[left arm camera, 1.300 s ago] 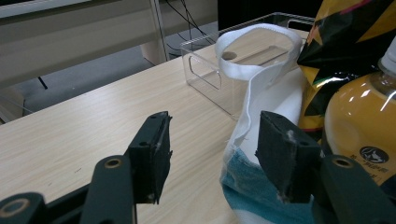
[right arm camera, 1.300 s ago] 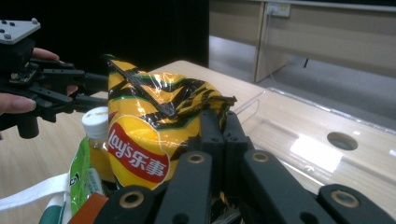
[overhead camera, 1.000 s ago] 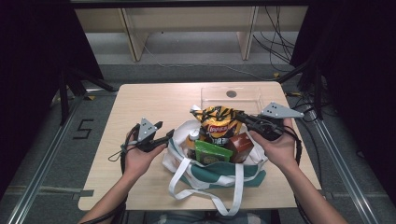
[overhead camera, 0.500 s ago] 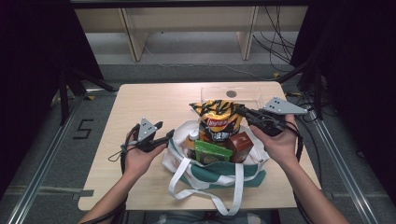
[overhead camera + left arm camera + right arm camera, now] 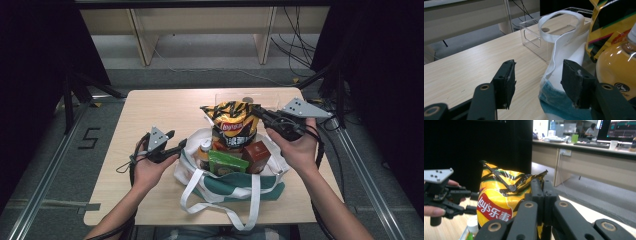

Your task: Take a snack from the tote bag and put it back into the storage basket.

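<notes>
The right gripper (image 5: 257,111) has its 2 jaws pinched tight on the top seam of the chip bag (image 5: 233,122), at the bag's right corner; in the right gripper view the jaws (image 5: 541,192) meet with only the crimped foil between them. The chip bag hangs upright from that grip, its lower part down inside the tote bag (image 5: 227,182) and its top well above the tote's rim. The person's right hand (image 5: 297,145) holds the gripper to the right of the tote.

The left gripper (image 5: 181,145) stands wide, its jaws apart with nothing pressed between them. In the left gripper view the tote's white edge (image 5: 564,57) lies in the gap, nearer the right-hand jaw, and I cannot tell whether it touches that pad. The left hand (image 5: 150,167) rests on the table (image 5: 150,110) just left of the tote.

Inside the tote, in front of the chip bag, sit a green packet (image 5: 227,162), a red-brown box (image 5: 257,155) to its right and a bottle of orange drink (image 5: 204,152) to its left. 2 white handles (image 5: 220,212) of the tote trail toward the person. Behind the tote stands a clear plastic box (image 5: 245,96), near the table's far edge.
</notes>
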Available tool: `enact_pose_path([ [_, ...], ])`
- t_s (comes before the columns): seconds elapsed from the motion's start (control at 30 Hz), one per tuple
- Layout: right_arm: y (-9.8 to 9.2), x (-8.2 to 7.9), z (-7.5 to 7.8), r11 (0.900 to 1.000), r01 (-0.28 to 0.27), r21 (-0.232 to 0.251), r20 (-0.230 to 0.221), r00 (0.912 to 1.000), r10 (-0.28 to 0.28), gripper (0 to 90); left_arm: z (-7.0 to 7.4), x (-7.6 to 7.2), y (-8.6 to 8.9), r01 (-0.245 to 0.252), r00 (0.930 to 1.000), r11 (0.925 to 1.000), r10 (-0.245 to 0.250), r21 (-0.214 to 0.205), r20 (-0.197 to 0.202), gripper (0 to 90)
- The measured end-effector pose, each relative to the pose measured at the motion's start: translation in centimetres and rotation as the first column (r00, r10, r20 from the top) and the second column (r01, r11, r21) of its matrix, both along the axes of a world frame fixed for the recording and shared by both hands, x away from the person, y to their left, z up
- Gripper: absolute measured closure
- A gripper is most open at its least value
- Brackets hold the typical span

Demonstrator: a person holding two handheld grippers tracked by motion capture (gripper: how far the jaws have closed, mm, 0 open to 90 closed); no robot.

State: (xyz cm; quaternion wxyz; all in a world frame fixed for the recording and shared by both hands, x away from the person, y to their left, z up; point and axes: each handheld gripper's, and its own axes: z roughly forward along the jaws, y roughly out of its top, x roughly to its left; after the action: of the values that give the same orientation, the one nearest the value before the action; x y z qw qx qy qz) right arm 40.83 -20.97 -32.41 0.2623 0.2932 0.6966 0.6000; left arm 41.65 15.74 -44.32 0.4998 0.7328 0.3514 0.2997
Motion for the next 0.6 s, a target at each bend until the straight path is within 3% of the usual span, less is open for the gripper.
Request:
enact_pose_path([
  [0.23, 0.3, -0.2, 1.5, 0.9999, 0.002, 0.01, 0.055, 0.9985, -0.003, 90.0, 0.0, 0.0, 0.0, 0.0, 1.0, 1.0, 0.0, 0.0, 0.003, 44.1],
  [0.37, 0.2, -0.2, 1.9, 0.9997, 0.002, 0.023, 0.052, 0.9986, -0.003, 90.0, 0.0, 0.0, 0.0, 0.0, 1.0, 1.0, 0.0, -0.002, 0.002, 44.1],
  [0.6, -0.5, -0.4, 3.0, 0.9991, 0.023, 0.035, 0.095, 0.9952, -0.026, 90.0, 0.0, 0.0, 0.0, -0.004, 1.0, 1.0, 0.004, -0.007, 0.003, 44.2],
])
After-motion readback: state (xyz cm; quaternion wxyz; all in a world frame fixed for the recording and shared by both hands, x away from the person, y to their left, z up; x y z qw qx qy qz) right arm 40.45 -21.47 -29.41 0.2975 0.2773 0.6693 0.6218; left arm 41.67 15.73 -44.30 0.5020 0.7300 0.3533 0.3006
